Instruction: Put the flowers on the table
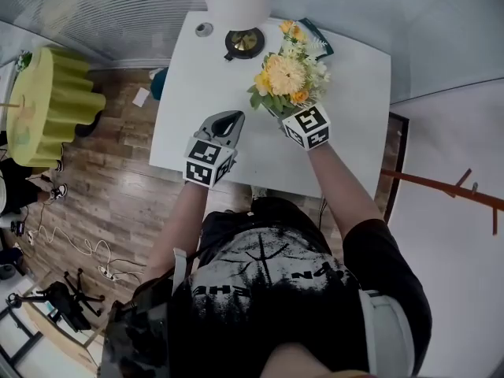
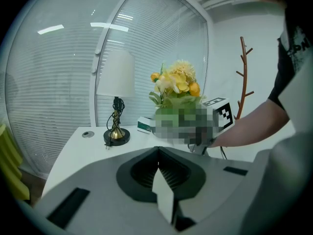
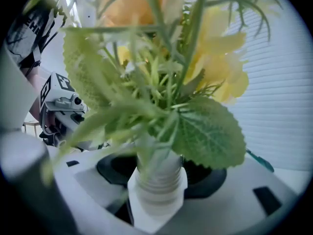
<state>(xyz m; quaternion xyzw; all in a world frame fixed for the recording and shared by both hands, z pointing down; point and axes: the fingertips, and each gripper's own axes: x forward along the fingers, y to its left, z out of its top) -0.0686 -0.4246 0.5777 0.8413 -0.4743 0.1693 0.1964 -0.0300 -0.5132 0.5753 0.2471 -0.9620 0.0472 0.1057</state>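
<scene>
A bunch of yellow and orange flowers (image 1: 287, 77) with green leaves is held over the right part of the white table (image 1: 354, 116). My right gripper (image 1: 287, 110) is shut on its white ribbed stem base (image 3: 157, 177), and leaves fill most of the right gripper view. The left gripper view shows the flowers (image 2: 175, 84) upright at the table's far side. My left gripper (image 1: 227, 120) hovers over the table's middle, left of the flowers, its jaws shut with nothing between them (image 2: 158, 153). I cannot tell whether the stem base touches the table.
A white-shaded lamp (image 1: 244, 42) on a brass foot stands at the table's back, with a small round disc (image 1: 204, 29) to its left. A green and white box (image 1: 319, 38) lies behind the flowers. A yellow-green stool (image 1: 47, 105) stands left; a brown coat stand (image 1: 449, 183) is to the right.
</scene>
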